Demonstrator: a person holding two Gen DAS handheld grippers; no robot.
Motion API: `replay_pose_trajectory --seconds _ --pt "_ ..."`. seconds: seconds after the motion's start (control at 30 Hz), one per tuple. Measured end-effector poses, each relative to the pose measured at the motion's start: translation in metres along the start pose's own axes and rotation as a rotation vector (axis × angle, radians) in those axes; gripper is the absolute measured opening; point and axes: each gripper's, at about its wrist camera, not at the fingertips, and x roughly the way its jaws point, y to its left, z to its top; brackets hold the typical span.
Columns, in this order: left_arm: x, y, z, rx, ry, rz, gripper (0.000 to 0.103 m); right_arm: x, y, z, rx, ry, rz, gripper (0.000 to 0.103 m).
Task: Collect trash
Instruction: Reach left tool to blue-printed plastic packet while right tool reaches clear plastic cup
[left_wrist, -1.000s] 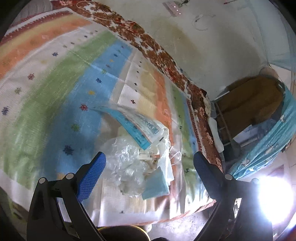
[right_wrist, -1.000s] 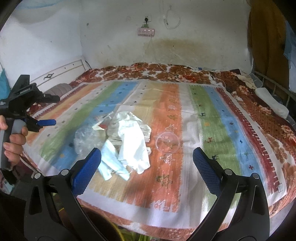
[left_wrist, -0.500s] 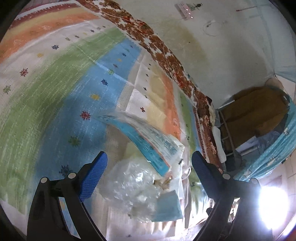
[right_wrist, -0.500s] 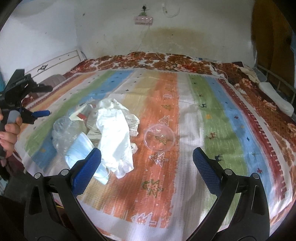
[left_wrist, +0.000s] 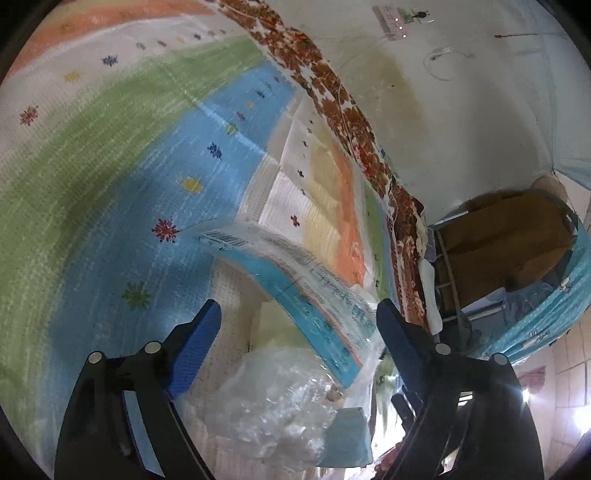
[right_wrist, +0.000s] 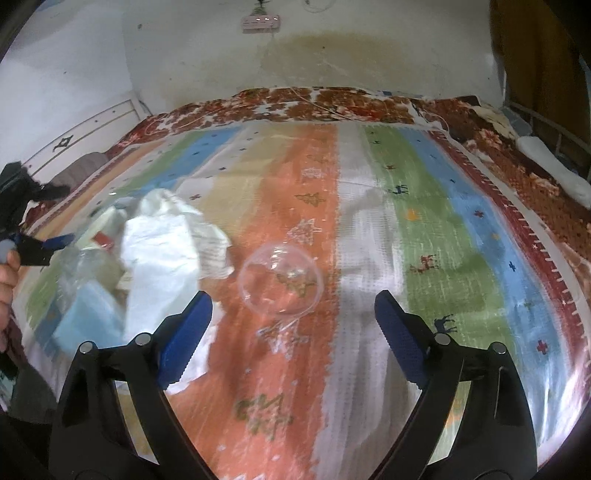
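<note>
Striped bedding (right_wrist: 424, 236) covered a bed. At left, the left gripper (left_wrist: 299, 317), fingers spread, hovered over crumpled plastic (left_wrist: 280, 398) and a blue packet (left_wrist: 317, 310). Rightward, the right gripper (right_wrist: 293, 306), also spread, faced a clear lid (right_wrist: 280, 280).

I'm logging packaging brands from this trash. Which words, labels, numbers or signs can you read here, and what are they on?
Nothing can be read.
Blue and white wrapper: a barcode and blocks of print, too blurred to read.
Crumpled white paper: faint lines of print, too small to read.
</note>
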Motion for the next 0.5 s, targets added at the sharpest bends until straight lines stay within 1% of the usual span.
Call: replay_pose_trajectory --seconds 0.03,0.07,0.1,0.13,0.27,0.37,0.43,0.5 --pt "0.002 0.002 0.0 -0.001 0.002 0.002 0.081 0.004 -0.002 0.001 -0.001 0.004 -0.004 0.083" --pt "0.003 0.004 0.001 -0.008 0.005 0.0 0.08 0.01 -0.004 0.001 -0.005 0.011 -0.012 0.079" --pt "0.005 0.006 0.002 -0.015 0.007 -0.003 0.077 0.013 -0.005 0.002 -0.007 0.016 -0.014 0.073" --pt "0.006 0.008 0.003 -0.02 0.008 -0.005 0.076 0.02 -0.007 0.002 -0.007 0.027 -0.018 0.071" --pt "0.011 0.012 0.008 -0.019 0.022 -0.018 0.07 0.031 -0.013 0.005 0.012 0.033 -0.016 0.067" --pt "0.015 0.016 0.012 -0.023 0.029 -0.033 0.065 0.042 -0.014 0.005 0.023 0.054 -0.018 0.052" --pt "0.019 0.021 0.015 -0.034 0.037 -0.037 0.061 0.048 -0.014 0.004 0.028 0.069 -0.016 0.049" --pt "0.023 0.023 0.016 -0.031 0.046 -0.04 0.053 0.052 -0.014 0.002 0.034 0.078 -0.003 0.039"
